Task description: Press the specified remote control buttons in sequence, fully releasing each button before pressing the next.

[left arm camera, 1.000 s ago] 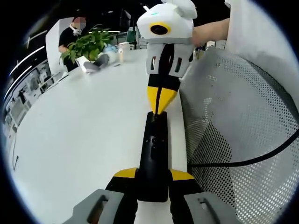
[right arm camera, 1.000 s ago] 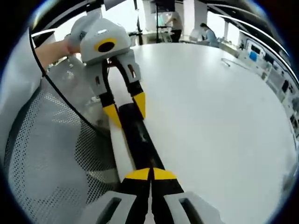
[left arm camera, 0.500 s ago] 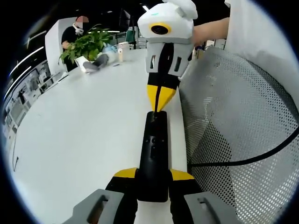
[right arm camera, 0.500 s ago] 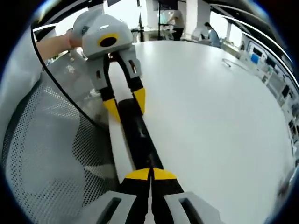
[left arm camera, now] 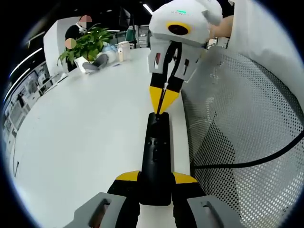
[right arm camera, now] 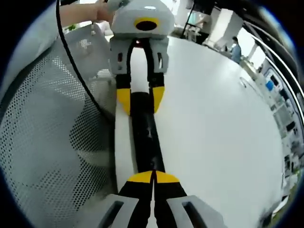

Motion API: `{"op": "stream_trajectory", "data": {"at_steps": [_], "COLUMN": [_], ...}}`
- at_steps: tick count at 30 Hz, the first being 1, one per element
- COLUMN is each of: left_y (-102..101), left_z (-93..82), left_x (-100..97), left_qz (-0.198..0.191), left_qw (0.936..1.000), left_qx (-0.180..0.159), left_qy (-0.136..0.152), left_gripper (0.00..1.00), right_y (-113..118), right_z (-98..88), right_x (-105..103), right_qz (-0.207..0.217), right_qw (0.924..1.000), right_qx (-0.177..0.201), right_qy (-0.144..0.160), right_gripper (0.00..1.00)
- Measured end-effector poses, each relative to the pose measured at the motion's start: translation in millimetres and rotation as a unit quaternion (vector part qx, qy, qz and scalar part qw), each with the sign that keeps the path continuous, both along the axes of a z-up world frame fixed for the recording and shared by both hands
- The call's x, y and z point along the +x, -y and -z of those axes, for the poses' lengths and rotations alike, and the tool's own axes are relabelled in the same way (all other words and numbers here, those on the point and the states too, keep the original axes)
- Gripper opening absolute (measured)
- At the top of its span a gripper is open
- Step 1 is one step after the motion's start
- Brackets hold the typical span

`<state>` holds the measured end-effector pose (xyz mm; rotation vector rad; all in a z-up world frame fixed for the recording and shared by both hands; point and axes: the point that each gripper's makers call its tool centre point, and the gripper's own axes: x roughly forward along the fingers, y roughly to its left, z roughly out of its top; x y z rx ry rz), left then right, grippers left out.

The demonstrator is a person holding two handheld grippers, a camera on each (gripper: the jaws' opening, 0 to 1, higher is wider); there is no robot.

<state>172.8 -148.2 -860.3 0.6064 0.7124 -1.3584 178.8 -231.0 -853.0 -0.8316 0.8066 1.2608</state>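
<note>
A slim black remote [left arm camera: 156, 152] lies lengthwise along the white table's edge. My left gripper [left arm camera: 156, 177] is shut on its near end, one yellow-tipped jaw on each side. From above, my right gripper [left arm camera: 161, 100] reaches in shut, its joined yellow tips resting on the remote's far end. In the right gripper view, the right gripper [right arm camera: 153, 176] has its tips together over the near end of the remote [right arm camera: 145, 137]. The left gripper [right arm camera: 140, 99] clamps the other end there. Small buttons show on the remote's middle.
The white table [left arm camera: 80, 128] stretches to the left, with a potted plant [left arm camera: 88, 45] and cups at its far end. A grey mesh chair back [left arm camera: 242, 137] with a black cable [left arm camera: 266, 156] stands close on the right. People sit in the background.
The right gripper's body has tipped and swung, so its view now looks straight along the remote. Its tips stay at the remote's far end. The left gripper's hold is unchanged.
</note>
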Motion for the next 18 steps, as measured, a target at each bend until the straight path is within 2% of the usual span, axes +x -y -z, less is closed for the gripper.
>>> {"op": "stream_trajectory", "data": {"at_steps": [6,15,18], "left_y": [-0.7,-0.5,-0.1], "left_z": [0.3,0.1,0.8], "left_x": [0.4,0.7,0.6], "left_qz": [0.000,0.002,0.011], "left_qw": [1.0000,1.0000,0.9999], "left_qx": [-0.003,-0.002,0.010], "left_qy": [0.000,-0.003,-0.001], "left_gripper": [0.23,0.23,0.23], "right_y": [0.0,-0.7,-0.8], "right_z": [-2.7,-3.0,-3.2], "right_x": [0.7,-2.2,-3.2], "right_qz": [0.054,0.060,0.061], "right_qw": [0.9959,0.9939,0.9933], "right_qx": [0.064,0.079,0.084], "right_qy": [-0.035,-0.048,-0.051], "right_gripper": [0.00,0.01,0.02]}}
